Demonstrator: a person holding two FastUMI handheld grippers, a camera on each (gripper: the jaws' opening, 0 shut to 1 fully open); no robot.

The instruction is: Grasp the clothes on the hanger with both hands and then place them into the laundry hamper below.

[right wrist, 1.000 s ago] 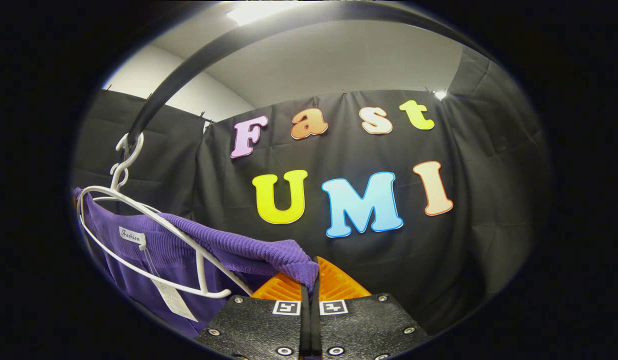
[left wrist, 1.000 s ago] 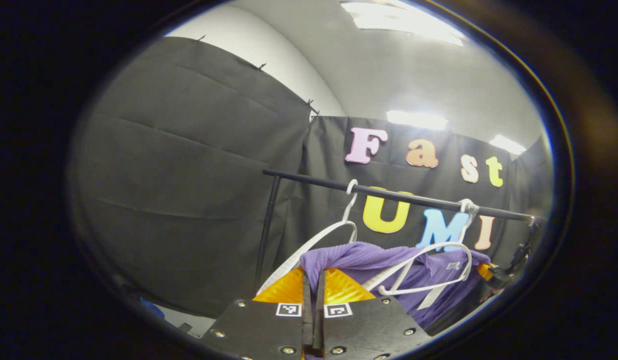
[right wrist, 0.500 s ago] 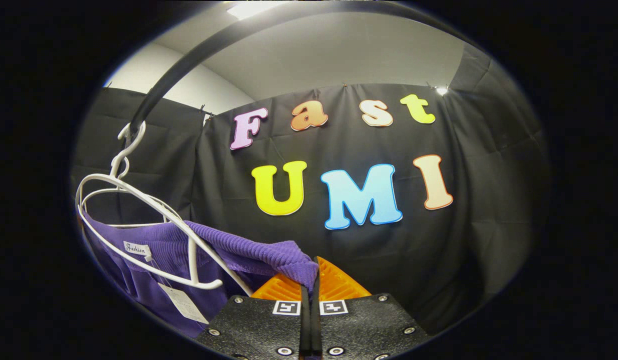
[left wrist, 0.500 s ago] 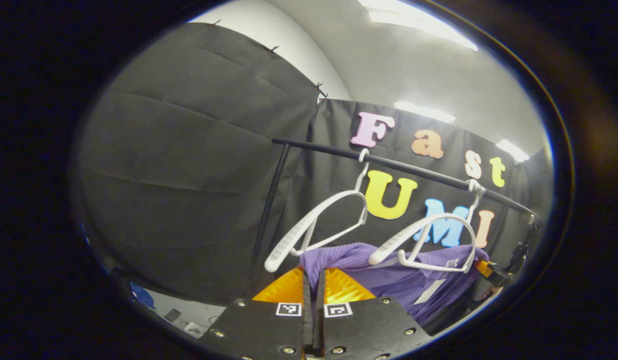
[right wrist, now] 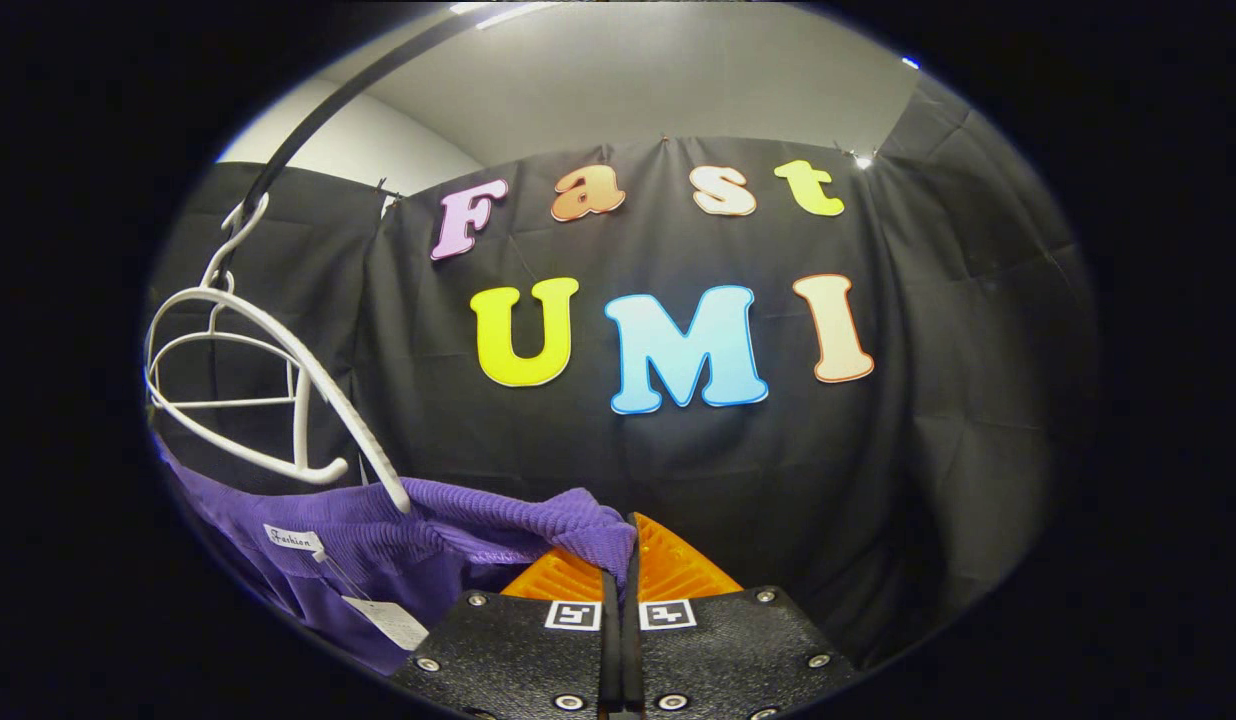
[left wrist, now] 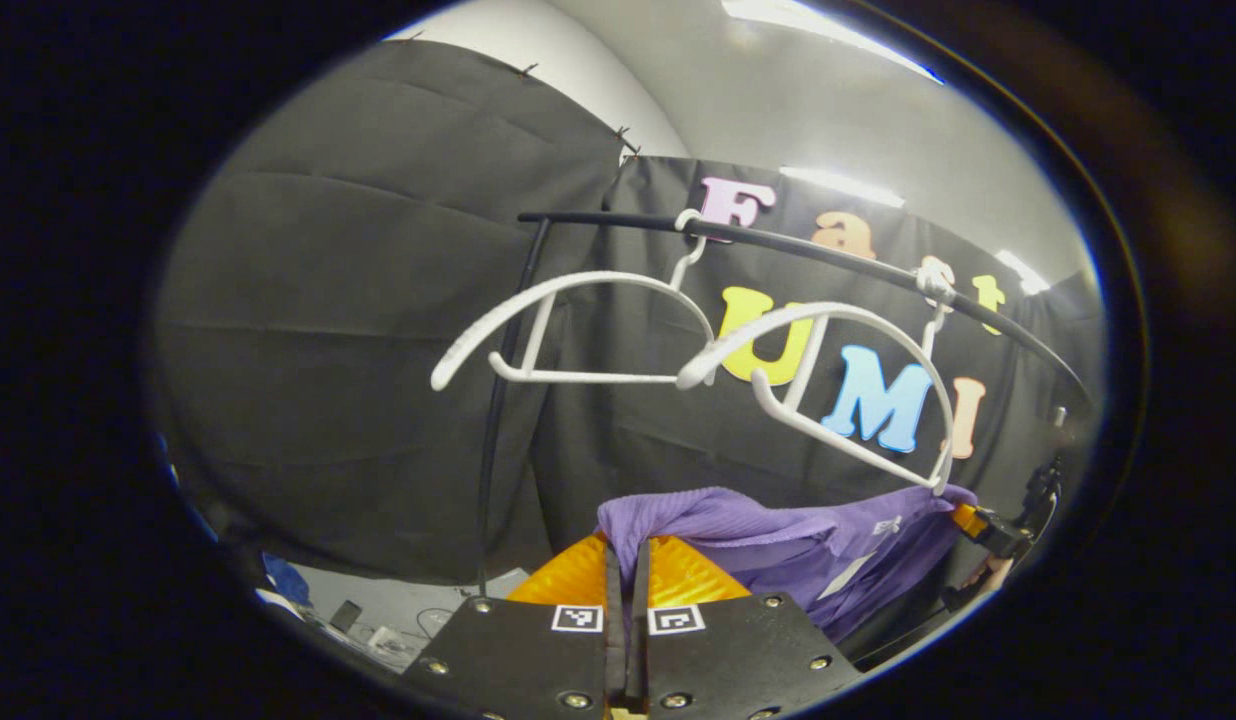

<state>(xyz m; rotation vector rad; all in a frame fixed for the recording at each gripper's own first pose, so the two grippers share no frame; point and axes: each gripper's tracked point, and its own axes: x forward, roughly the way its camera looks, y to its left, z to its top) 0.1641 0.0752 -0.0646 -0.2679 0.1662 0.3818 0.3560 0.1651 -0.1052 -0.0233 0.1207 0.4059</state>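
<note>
Purple garment [left wrist: 738, 525] pinched in both claws

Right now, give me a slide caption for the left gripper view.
Left gripper clamps the purple garment below two bare white hangers on the black rail.

I get bright glare from 2 ceiling lights [left wrist: 838, 185]. The fisheye bends the rail [left wrist: 808, 250] at my edges. Focus stays sharp, shadows soft.

Your purple ribbed knit garment [right wrist: 378, 540] runs off the lower left edge; small floor clutter [left wrist: 378, 635] stays unreadable.
</note>
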